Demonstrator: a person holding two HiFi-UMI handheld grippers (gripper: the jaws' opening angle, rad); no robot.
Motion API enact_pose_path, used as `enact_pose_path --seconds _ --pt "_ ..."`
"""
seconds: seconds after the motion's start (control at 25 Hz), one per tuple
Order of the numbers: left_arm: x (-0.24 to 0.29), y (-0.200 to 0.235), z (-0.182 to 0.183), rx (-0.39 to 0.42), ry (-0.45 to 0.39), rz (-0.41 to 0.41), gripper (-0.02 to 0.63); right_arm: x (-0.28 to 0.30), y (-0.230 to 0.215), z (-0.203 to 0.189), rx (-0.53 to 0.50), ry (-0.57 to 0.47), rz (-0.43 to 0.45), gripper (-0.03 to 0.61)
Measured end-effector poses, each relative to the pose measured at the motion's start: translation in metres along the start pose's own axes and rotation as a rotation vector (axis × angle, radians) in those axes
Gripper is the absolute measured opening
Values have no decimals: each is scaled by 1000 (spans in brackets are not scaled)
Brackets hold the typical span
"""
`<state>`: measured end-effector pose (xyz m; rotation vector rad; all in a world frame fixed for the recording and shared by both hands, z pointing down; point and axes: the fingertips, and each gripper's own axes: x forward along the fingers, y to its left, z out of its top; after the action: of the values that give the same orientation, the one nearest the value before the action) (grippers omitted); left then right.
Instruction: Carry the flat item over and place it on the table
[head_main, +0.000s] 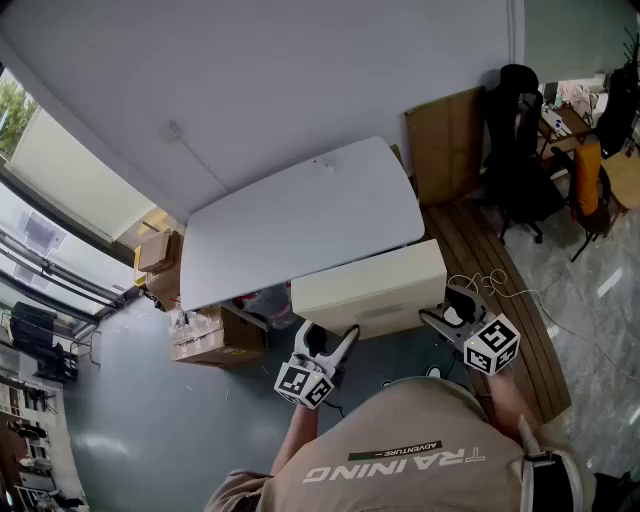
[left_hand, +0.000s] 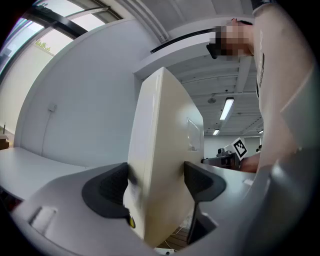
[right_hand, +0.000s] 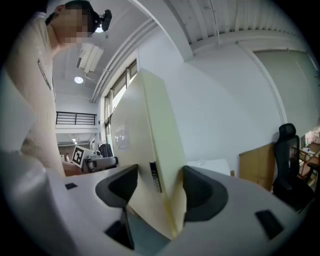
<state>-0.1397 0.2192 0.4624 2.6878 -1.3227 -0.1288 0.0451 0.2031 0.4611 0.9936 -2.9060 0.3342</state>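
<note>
From the head view, the flat item (head_main: 370, 288), a cream slab, hung level at the tabletop's (head_main: 300, 220) near edge by its right corner, hiding part of that edge. The left tool (head_main: 328, 338) and right tool (head_main: 440, 303) held its near corners. Cardboard boxes (head_main: 205, 335) sat under the tabletop's left end, and a brown board (head_main: 445, 145) and an office chair (head_main: 520, 150) stood past its right end.

The left gripper view alone showed that tool clenched, with dark pads (left_hand: 107, 190) pressed on both faces of the slab.

The right gripper view showed its pads (right_hand: 200, 192) clamping the slab likewise, beside a dark label (right_hand: 154, 176) on the narrow edge.
</note>
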Motion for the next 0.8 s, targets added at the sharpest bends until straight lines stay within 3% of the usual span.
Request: enact_pose_path --seconds 0.8 --pt "-18 34 -6 -29 12 -42 341 28 22 -4 16 10 -31 284"
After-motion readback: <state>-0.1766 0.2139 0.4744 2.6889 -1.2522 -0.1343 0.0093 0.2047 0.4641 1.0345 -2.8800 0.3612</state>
